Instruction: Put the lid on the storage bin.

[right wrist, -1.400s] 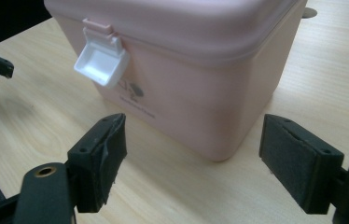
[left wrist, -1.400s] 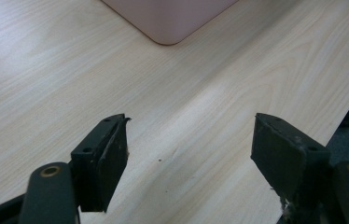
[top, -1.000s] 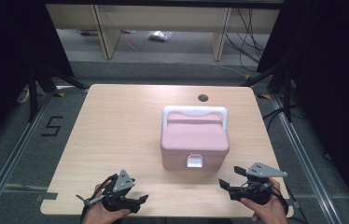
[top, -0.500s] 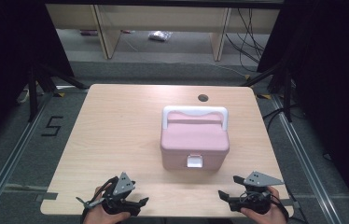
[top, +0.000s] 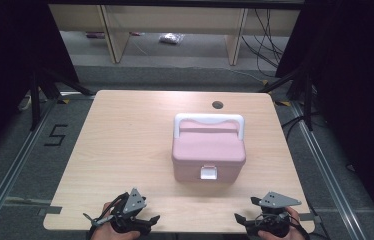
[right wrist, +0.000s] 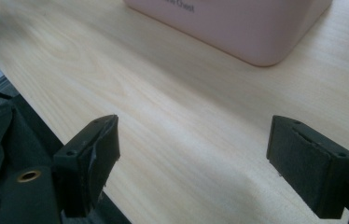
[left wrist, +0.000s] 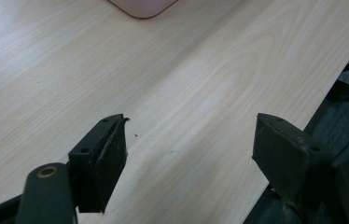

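Worktop [top: 125, 150]: pale wood-grain laminate, rounded corners, standing over grey carpet. Pink box [top: 208, 156]: smooth moulded plastic, white handle and front latch, sitting just right of centre. Left gripper [top: 125, 220] at 7 o'clock and right gripper [top: 267, 222] at 5 o'clock are both hovering with jaws apart, holding nothing. Risk: slick rounded walls are likely sliding under a one-sided push; the latch may be resisting.
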